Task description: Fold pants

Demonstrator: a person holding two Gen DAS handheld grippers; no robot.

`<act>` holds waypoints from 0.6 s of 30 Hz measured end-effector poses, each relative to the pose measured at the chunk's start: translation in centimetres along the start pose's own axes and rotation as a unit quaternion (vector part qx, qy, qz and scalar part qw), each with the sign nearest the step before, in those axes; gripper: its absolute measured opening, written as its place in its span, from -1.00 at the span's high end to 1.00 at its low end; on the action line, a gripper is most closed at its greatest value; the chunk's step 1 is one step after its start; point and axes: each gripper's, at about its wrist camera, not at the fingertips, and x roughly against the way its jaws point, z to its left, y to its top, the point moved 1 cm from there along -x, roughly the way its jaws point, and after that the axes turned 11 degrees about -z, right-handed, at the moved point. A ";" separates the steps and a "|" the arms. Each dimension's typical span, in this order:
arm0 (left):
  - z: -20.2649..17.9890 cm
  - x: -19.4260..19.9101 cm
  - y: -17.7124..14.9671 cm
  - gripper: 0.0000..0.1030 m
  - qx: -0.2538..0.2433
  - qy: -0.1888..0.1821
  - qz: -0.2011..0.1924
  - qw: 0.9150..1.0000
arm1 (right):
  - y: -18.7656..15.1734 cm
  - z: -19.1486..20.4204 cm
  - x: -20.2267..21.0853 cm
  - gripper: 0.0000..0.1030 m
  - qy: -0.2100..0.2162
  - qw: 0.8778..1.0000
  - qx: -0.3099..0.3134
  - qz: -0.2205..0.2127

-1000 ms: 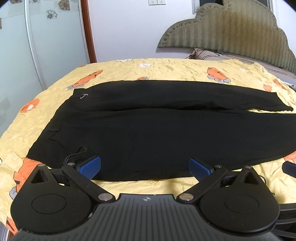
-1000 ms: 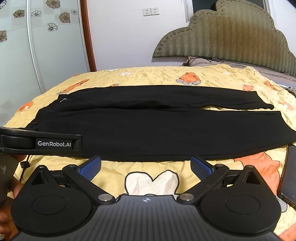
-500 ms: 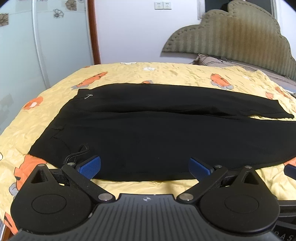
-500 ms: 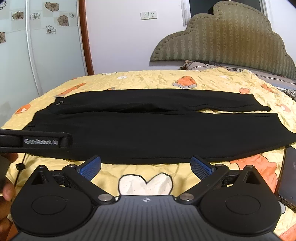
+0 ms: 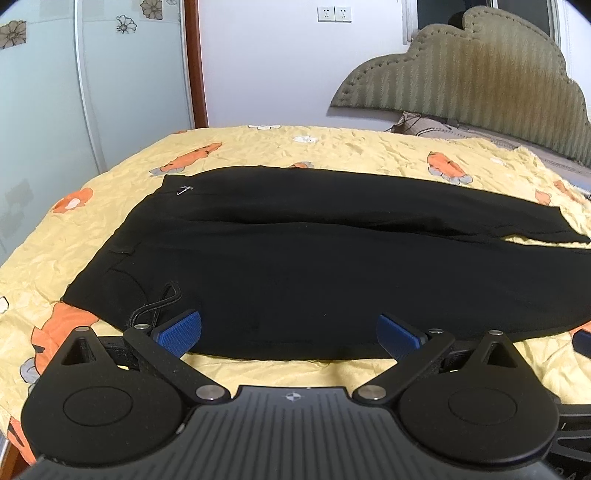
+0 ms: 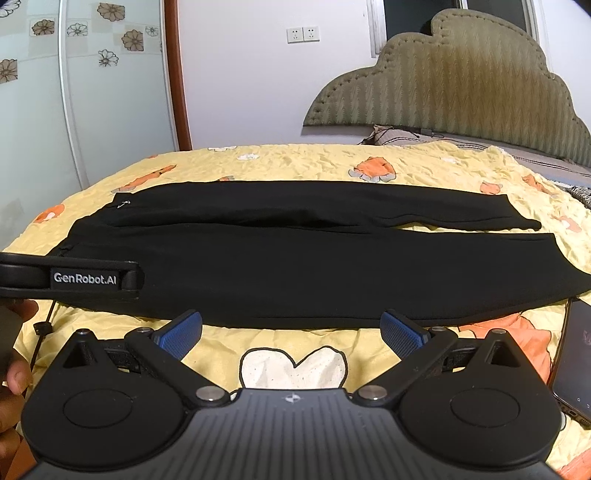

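My left claw [image 5: 290,332] stands spread wide, its two blue ribbed pads [image 5: 177,331] apart and gripping nothing, poised at the near hem of the pants [image 5: 314,266]. The left pad sits just beside a loop of black drawstring [image 5: 162,302] lying on the waist end of the garment. My right claw [image 6: 291,328] is likewise spread, empty, its pads over bare bedsheet [image 6: 314,162] just short of the pants' near edge. The pants [image 6: 295,266] are black and lie flat on the bed, waist to the left and leg ends to the right; the two legs run side by side, the far leg resting partly on the near one, with a narrow wedge of yellow sheet showing between them at the right. A small silver mark or zip pull [image 5: 184,190] shows near the far waist corner; I cannot tell which. From the right wrist view, the side of my left device [image 6: 70,278] enters from the left and bears white lettering reading "GenRobot.AI". A hand [image 6: 16,373] is partly visible below it at the frame edge. The sheet is yellow, wrinkled, printed with orange and white cartoon figures. A phone [image 6: 574,354] lies on the sheet at the right, just beside the near leg end, screen up. Beyond the bed stand a padded olive headboard [image 6: 461,85], a white wall with a double socket plate [image 6: 303,35], and a frosted door with flower decals [image 6: 107,40]. No other writing is legible.
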 end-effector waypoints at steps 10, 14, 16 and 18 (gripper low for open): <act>0.1 0.2 0.0 -0.99 0.000 0.011 0.000 1.000 | 0.1 -0.2 0.3 -1.00 0.005 1.000 -0.007 -0.007; 0.0 0.2 0.1 -0.99 -0.004 0.012 0.000 1.000 | 0.1 -0.2 0.3 -1.00 0.007 1.000 -0.007 -0.008; 0.0 0.2 0.0 -0.99 -0.005 0.012 0.001 1.000 | 0.1 -0.2 0.3 -1.00 0.006 1.000 -0.007 -0.008; -0.1 0.2 0.0 -0.99 -0.009 0.015 0.001 1.000 | 0.2 -0.2 0.3 -1.00 0.005 1.000 -0.008 -0.007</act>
